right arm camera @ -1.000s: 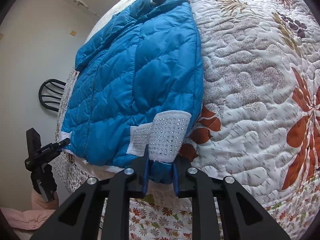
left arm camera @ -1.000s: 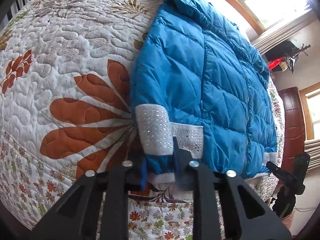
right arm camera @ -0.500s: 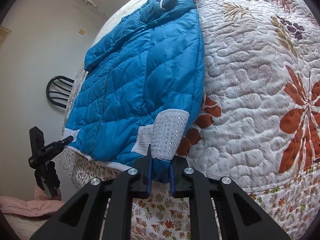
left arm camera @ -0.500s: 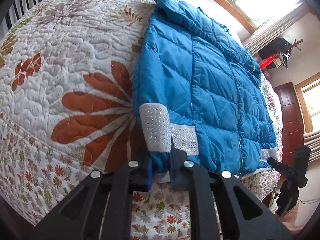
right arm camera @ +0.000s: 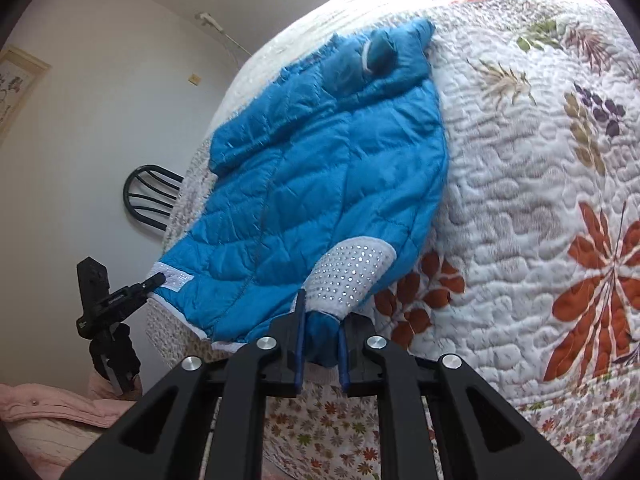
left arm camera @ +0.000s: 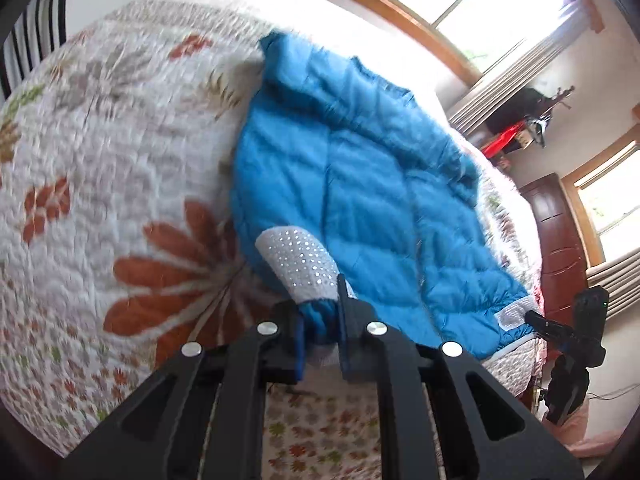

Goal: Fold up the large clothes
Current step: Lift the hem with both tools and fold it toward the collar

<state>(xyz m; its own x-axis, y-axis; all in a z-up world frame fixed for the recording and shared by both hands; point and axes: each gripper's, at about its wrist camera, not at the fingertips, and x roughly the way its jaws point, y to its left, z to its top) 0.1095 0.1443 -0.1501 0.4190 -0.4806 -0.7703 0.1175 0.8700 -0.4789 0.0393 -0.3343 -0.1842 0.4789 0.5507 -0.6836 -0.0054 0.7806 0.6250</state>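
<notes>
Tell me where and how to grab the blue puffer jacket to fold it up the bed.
Grip the blue jacket at its two bottom corners, by the studded white cuffs, coming in from the foot edge of the bed. It lies flat with the hem nearest that edge. The left gripper and right gripper are pinched there already.

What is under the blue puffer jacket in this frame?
The blue puffer jacket lies on a floral quilted bedspread, which shows around it. Whatever sits beneath the jacket's body is covered. Both grippers pinch its bottom corners below the studded white cuffs.
</notes>
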